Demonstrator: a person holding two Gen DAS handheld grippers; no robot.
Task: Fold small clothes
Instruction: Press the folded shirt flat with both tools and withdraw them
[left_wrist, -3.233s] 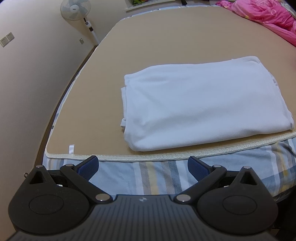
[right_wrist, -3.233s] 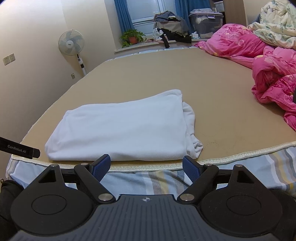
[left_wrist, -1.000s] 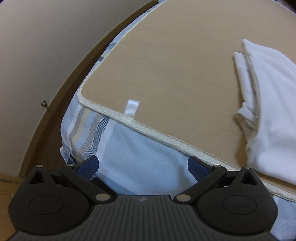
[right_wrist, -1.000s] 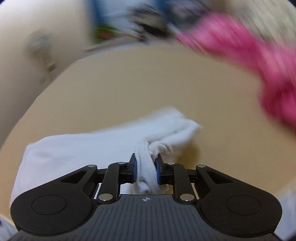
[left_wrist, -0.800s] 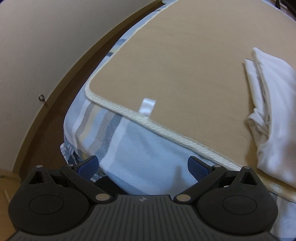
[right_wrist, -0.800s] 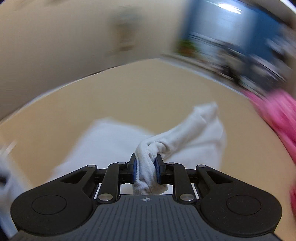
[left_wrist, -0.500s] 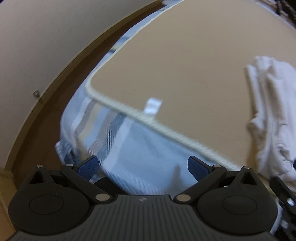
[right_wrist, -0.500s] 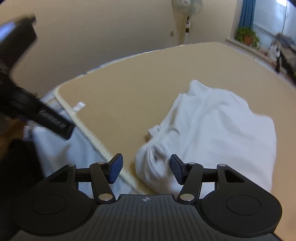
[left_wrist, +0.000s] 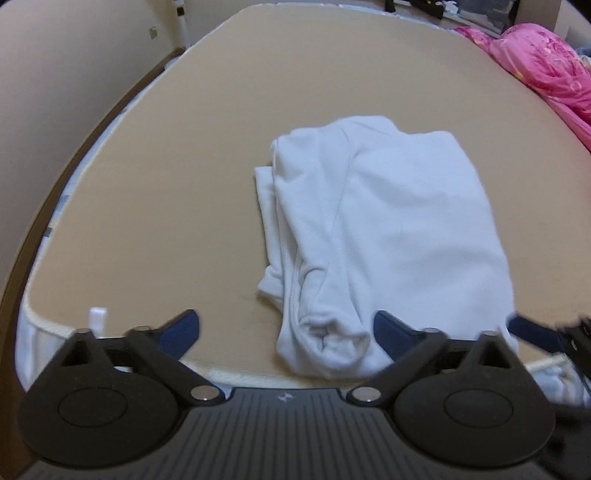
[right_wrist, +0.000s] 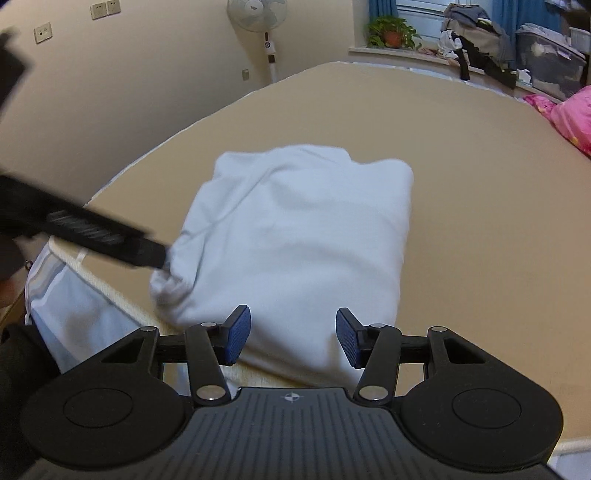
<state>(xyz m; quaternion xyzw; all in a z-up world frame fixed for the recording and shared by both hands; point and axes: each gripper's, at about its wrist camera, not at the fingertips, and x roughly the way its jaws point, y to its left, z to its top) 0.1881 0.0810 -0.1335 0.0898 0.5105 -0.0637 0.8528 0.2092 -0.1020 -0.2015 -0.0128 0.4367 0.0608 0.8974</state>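
- Released since a second ago, the folded white cotton garment (right_wrist: 295, 240) lies near the tan mattress (right_wrist: 480, 184) edge.
- Right claw (right_wrist: 293, 341), just closing slightly, stands open at the garment's six o'clock.
- Left claw (left_wrist: 284, 330), narrowing, open around its bunched corner.

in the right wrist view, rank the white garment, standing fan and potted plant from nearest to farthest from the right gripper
1. white garment: directly ahead of the right gripper, its near edge between the open jaws, on the bed.
2. standing fan: beyond the bed's far-left corner, by the wall.
3. potted plant: on the window sill, right of the fan.
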